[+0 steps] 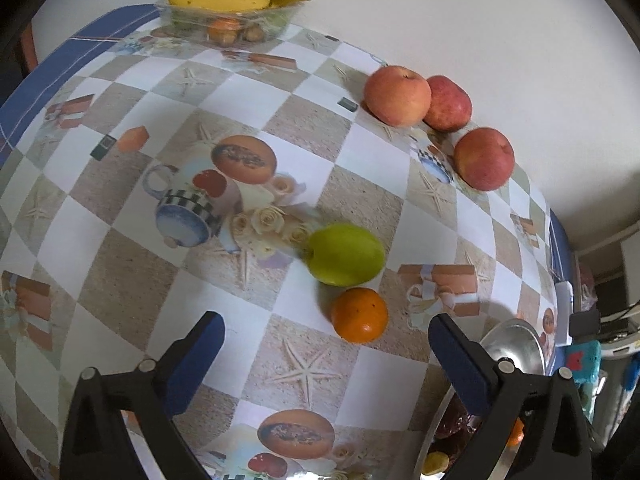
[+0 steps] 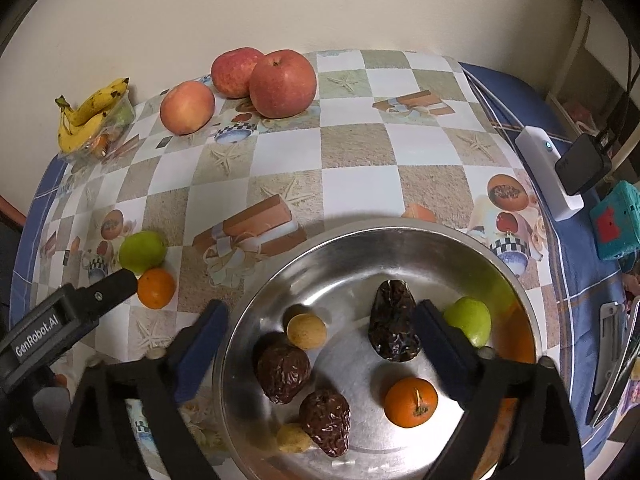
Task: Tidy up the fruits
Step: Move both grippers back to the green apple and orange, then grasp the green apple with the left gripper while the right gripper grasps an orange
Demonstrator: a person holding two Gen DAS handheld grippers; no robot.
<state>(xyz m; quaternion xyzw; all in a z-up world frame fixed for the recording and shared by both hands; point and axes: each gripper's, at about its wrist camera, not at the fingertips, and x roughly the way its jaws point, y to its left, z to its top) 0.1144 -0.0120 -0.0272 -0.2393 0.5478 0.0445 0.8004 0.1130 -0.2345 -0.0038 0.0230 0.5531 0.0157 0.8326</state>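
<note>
Tabletop (image 2: pixel 352 148) under checkered cloth, against plain pale wall. Three apples (image 2: pixel 282 83) at far edge; bananas (image 2: pixel 86 114) on clear tub. Metal bowl (image 2: pixel 360 248) holds dates, orange, green fruit. Loose green fruit (image 1: pixel 345 254) touches orange (image 1: pixel 359 315). Left hand-held gripper (image 1: pixel 326 354) and right hand-held gripper (image 2: pixel 320 338) both released, empty.

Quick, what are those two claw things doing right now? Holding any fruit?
Left gripper: jaws open, holding nothing, above the tablecloth.
Right gripper: jaws open, holding nothing, over the metal bowl.
</note>
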